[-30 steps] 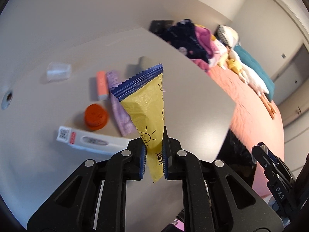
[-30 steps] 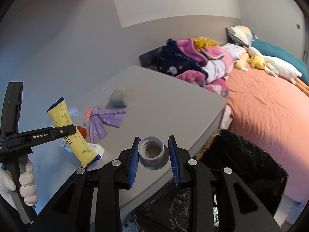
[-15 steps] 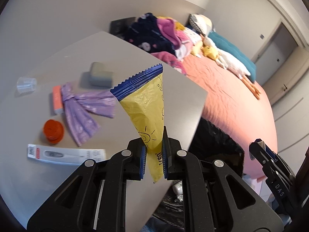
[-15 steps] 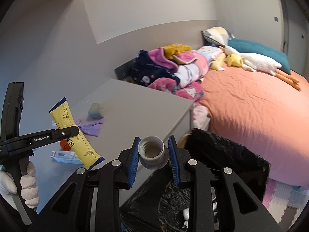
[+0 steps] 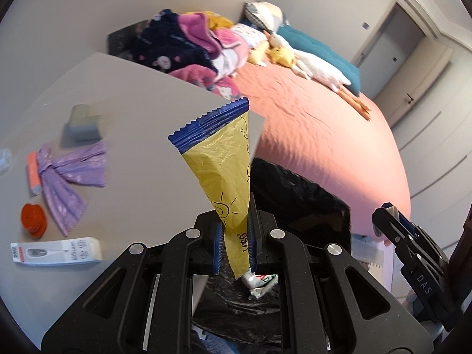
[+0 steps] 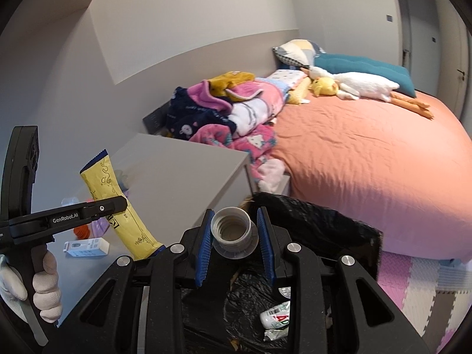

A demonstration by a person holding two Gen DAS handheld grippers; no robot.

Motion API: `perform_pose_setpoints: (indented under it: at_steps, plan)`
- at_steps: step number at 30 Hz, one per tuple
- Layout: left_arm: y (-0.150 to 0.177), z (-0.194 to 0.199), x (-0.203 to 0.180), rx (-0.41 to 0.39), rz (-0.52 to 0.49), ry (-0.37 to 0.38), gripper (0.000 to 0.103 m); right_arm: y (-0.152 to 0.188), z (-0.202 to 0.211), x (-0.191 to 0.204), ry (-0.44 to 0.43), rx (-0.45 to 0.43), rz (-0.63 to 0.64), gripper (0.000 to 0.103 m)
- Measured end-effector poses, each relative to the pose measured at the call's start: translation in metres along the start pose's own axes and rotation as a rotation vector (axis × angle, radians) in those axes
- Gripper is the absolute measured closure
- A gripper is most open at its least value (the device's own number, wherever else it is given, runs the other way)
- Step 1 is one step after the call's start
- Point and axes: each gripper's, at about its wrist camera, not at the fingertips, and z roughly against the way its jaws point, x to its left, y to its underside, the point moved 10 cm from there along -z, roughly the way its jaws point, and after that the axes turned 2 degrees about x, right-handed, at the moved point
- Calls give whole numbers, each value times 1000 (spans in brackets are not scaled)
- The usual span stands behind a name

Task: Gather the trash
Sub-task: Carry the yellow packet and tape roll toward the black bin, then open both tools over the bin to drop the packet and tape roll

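My left gripper (image 5: pixel 234 247) pinches a yellow snack wrapper (image 5: pixel 224 171); my right gripper (image 6: pixel 234 243) clamps a grey threaded cap (image 6: pixel 233 231) above the black trash bag (image 6: pixel 318 227).

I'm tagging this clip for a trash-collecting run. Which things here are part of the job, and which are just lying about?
Part of the job:
yellow wrapper, shut in the left gripper
grey cap, shut in the right gripper
black trash bag

Lying about:
thermometer box
purple cloth
orange lid
blanket pile
plush goose
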Motion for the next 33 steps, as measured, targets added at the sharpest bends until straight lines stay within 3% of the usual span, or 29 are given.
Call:
perform_pose_setpoints:
  at_steps: [17, 26, 27, 28, 29, 30, 33]
  plan:
    - [4, -18, -81, 50, -176, 96, 91, 4, 33, -54, 94, -40, -86, 72]
    - [13, -27, -103, 84, -272, 136, 90, 2, 48, -74, 118, -78, -149, 72]
    - [15, -29, -105, 94, -290, 136, 80, 0, 52, -78, 111, -96, -174, 65]
    - [15, -30, -105, 98, -294, 134, 43, -1, 55, -81, 102, -107, -198, 56]
    - [15, -31, -104, 102, -298, 126, 20, -3, 58, -83, 101, -121, -217, 42]
    - [14, -30, -103, 85, -303, 116, 6, -4, 62, -86, 113, -139, -233, 35]
    - [15, -28, -103, 66, -326, 112, 6, -7, 69, -92, 145, -159, -245, 25]
